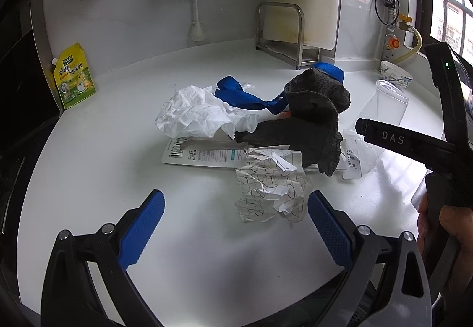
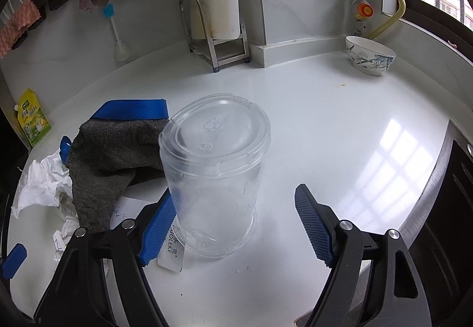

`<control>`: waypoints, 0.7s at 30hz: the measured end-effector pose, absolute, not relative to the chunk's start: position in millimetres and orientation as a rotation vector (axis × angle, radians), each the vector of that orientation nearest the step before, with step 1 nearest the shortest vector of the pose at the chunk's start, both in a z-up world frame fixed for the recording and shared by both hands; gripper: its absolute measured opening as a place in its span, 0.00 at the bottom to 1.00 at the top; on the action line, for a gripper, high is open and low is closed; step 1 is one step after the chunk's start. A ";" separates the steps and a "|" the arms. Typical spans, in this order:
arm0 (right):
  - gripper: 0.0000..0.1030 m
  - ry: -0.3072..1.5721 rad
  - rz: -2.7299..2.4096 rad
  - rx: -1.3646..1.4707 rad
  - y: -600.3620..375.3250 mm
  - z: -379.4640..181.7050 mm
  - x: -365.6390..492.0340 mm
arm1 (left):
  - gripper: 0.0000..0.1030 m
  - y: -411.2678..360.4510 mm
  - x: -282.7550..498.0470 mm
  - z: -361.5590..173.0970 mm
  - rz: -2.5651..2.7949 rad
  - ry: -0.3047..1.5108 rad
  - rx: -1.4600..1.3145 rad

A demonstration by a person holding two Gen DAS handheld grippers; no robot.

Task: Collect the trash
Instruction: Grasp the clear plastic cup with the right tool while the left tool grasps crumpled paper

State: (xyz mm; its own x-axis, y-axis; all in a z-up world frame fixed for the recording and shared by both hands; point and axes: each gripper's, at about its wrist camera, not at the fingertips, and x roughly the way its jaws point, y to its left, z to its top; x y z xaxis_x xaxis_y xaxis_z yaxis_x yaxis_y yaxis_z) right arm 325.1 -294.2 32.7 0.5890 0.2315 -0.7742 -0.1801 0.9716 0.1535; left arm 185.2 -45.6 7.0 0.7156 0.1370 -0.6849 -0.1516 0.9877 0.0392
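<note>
both claws spread wide over a white countertop (image 1: 88, 167) strewn with trash.

the left gripper (image 1: 235, 222) is agape and holds nothing, its right pad just beside a crumpled white paper with black crackle lines (image 1: 272, 188); beyond lies a flat white packaging card with a barcode (image 1: 204, 154), its long axis running left to right, its right part hidden under a dark grey cloth (image 1: 307, 126). a crumpled white tissue (image 1: 195, 112) and a blue webbing strap (image 1: 251, 95) lie behind. the right gripper (image 2: 235, 223) is also spread, bracketing an upside-down clear plastic jar (image 2: 214, 176), base up; its left pad is at the jar's wall, though whether it touches is unclear. the card's end shows blurred through the jar.
</note>
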 end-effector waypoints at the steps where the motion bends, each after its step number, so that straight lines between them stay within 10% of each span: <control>1: 0.74 0.909 0.244 0.070 -295.4 32.2 326.3 | 0.93 -44.8 185.1 6.2 0.161 0.759 -0.023; 7: 0.46 0.900 0.266 0.098 -299.7 35.2 325.2 | 0.93 -43.3 187.9 -0.2 0.160 0.782 -0.016; 21: 0.44 0.889 0.287 0.109 -303.6 36.1 317.3 | 0.93 -68.6 214.1 -12.4 0.142 0.797 0.053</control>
State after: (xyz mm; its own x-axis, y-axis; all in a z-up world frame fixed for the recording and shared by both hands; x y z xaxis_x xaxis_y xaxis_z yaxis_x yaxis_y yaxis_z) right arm 317.3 -303.6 36.1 0.5945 0.2915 -0.7493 -0.2018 0.9562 0.2119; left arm 214.1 -68.6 -12.4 0.6895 0.1471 -0.7092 -0.1071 0.9891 0.1011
